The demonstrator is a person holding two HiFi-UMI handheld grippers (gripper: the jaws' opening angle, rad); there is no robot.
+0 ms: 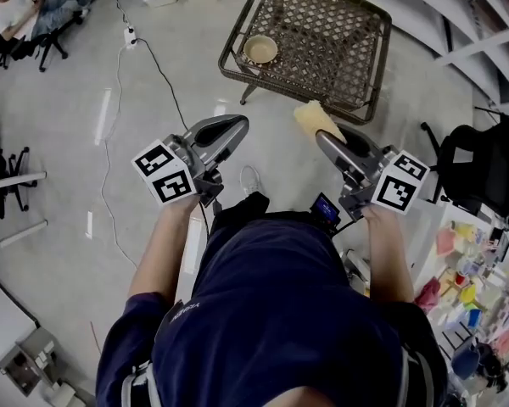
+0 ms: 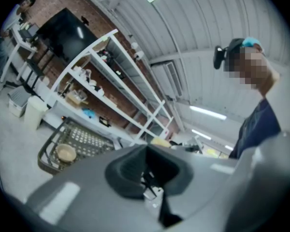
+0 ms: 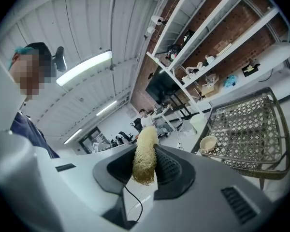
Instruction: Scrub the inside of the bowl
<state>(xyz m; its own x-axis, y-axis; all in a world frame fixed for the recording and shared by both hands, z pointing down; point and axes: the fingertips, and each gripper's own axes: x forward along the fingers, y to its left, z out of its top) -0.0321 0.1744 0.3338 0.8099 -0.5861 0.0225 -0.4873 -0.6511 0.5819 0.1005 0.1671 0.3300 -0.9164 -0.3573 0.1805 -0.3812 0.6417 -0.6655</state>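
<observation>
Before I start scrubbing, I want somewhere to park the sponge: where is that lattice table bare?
The lattice table is bare across its middle and right, from the bowl at its left side to the right rim. The worktop at the person's right is crowded with small coloured items.

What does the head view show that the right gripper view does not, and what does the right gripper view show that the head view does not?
Only the head view: the left gripper, the marker cubes on both grippers, and the person's forearms.
Only the right gripper view: the wall shelves, the ceiling light, and how the right gripper presses the scrubber from both sides.
Both: the right gripper holding the yellow scrubber, and the bowl standing on the wicker table.
</observation>
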